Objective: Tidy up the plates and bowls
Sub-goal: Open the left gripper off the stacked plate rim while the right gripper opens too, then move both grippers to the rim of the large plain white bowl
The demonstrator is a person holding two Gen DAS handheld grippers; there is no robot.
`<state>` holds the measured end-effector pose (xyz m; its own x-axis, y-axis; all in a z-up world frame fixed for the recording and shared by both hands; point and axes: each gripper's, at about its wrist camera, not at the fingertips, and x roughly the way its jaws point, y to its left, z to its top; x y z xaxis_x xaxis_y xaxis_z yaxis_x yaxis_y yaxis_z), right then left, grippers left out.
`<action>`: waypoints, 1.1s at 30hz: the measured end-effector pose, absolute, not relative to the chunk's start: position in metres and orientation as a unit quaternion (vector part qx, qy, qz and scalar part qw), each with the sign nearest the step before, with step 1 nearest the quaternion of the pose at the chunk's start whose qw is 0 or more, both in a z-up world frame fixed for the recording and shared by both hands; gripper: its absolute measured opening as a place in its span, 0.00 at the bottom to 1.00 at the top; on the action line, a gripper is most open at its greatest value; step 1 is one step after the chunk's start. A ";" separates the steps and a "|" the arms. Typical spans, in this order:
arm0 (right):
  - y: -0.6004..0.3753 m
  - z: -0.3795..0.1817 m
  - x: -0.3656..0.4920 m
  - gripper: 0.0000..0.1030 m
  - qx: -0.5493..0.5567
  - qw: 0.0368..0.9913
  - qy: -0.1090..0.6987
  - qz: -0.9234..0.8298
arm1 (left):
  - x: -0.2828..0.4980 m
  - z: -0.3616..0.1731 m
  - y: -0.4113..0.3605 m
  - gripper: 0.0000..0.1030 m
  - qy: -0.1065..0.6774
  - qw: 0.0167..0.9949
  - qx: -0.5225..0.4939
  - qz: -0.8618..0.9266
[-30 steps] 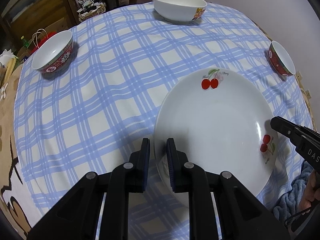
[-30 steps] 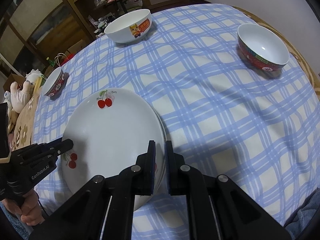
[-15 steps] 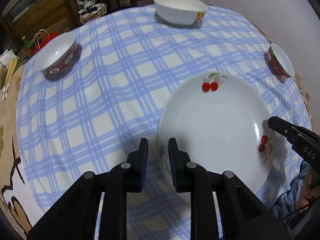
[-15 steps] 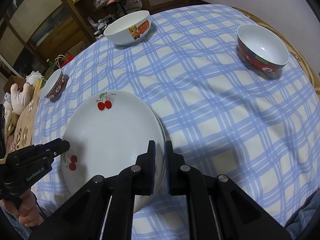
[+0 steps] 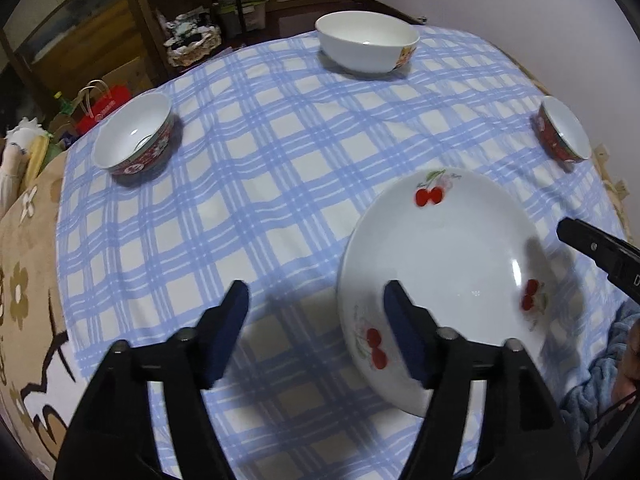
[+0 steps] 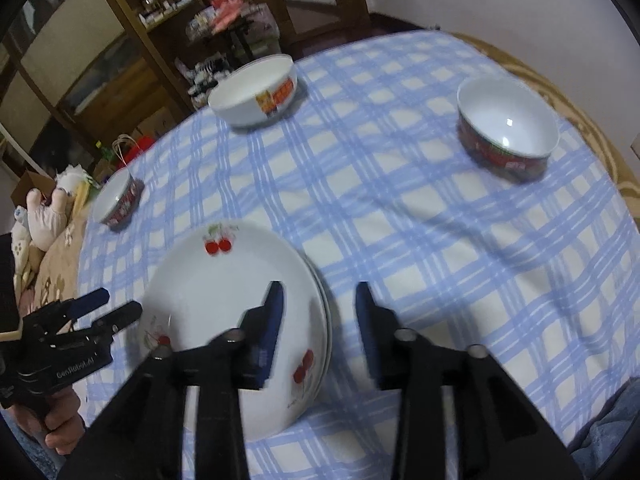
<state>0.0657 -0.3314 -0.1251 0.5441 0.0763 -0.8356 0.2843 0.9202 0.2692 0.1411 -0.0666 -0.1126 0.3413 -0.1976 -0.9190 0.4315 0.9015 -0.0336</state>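
The cherry plate [image 5: 448, 276] lies on top of another plate whose rim [image 6: 325, 312] shows just under its right edge, so the plates are stacked near the edge of the table closest to the person, on the blue checked tablecloth [image 5: 248, 208]. I think they were put together here to make one pile and leave the rest of the cloth free for the bowls. Both tools stand at the pile, one on each side. The left gripper [image 5: 316, 316] has its jaws opening wide; the plate's left rim is between the fingers but nothing presses on it. The right gripper [image 6: 320, 320] has its jaws opening too, with the right rims between the fingers and, as far as I can see, no contact. The three bowls are well apart: a big white bowl [image 5: 368, 46] at the far side, a red-patterned bowl [image 5: 134, 138] at the left and another red bowl [image 6: 506, 130] at the right. In my judgement these are the next things to collect, probably the two red ones into each other.
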 end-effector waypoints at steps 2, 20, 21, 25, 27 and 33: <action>-0.335 -0.118 0.068 0.40 0.194 0.862 0.465 -0.057 | 0.146 -0.108 -0.065 0.77 0.539 0.813 0.095 -0.199; -0.356 -0.084 0.155 0.87 0.132 0.883 0.448 -0.054 | 0.238 -0.066 -0.082 0.79 0.512 0.841 0.074 -0.159; -0.358 -0.081 0.162 0.87 0.130 0.887 0.441 -0.050 | 0.248 -0.064 -0.086 0.79 0.508 0.843 0.072 -0.161; -0.368 -0.080 0.190 0.87 0.152 0.896 0.415 -0.046 | 0.279 -0.062 -0.094 0.79 0.497 0.852 0.053 -0.157; -0.371 -0.086 0.206 0.87 0.155 0.893 0.420 -0.048 | 0.296 -0.063 -0.099 0.79 0.489 0.859 0.053 -0.141; -0.379 -0.100 0.246 0.87 0.154 0.891 0.425 -0.046 | 0.328 -0.070 -0.115 0.79 0.482 0.859 0.079 -0.152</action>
